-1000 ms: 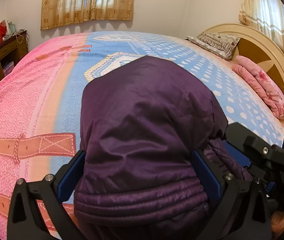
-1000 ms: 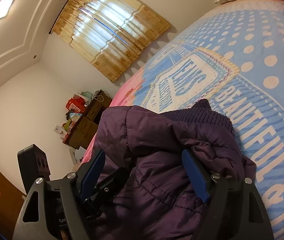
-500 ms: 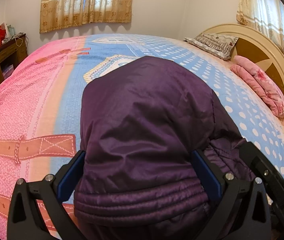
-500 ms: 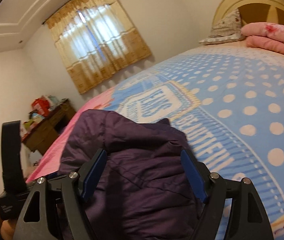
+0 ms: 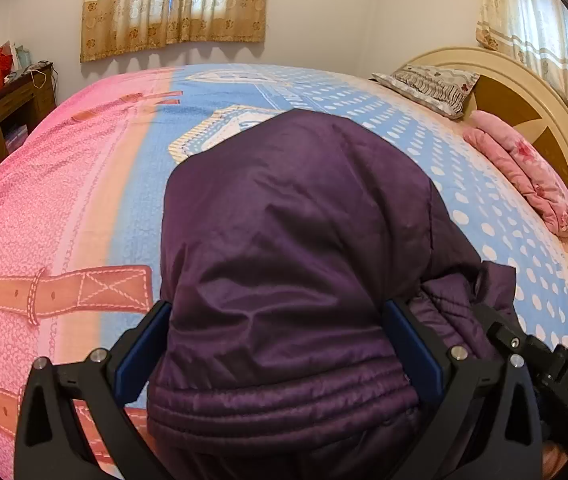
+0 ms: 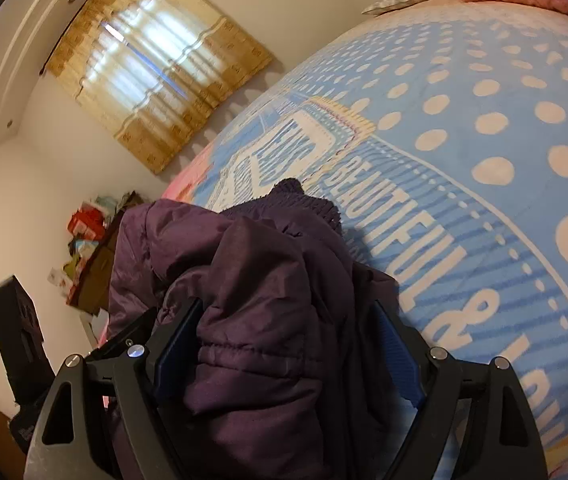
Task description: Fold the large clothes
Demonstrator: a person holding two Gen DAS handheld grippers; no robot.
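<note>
A puffy purple jacket [image 5: 295,220] lies bunched on the bed, its quilted hem nearest the left wrist camera. My left gripper [image 5: 276,332] is shut on this thick bundle, both blue pads against its sides. In the right wrist view the jacket [image 6: 252,272] shows as a crumpled fold with a ribbed knit cuff [image 6: 303,204] at its far end. My right gripper [image 6: 284,336] straddles that fold and its jaws are opening; the fabric sits loosely between them, and the right pad [image 6: 397,356] shows bare. The right gripper's body [image 5: 555,372] appears at the left view's lower right edge.
The bed sheet [image 5: 64,200] is pink on the left and blue with white dots on the right. A pillow [image 5: 427,84] and a folded pink blanket [image 5: 523,172] lie by the headboard [image 5: 523,92]. A cluttered wooden desk [image 5: 0,112] stands at the left wall.
The right gripper has swung and dipped over the jacket's fold, and its jaws stand a little wider. The left gripper and the jacket under it have not moved.
</note>
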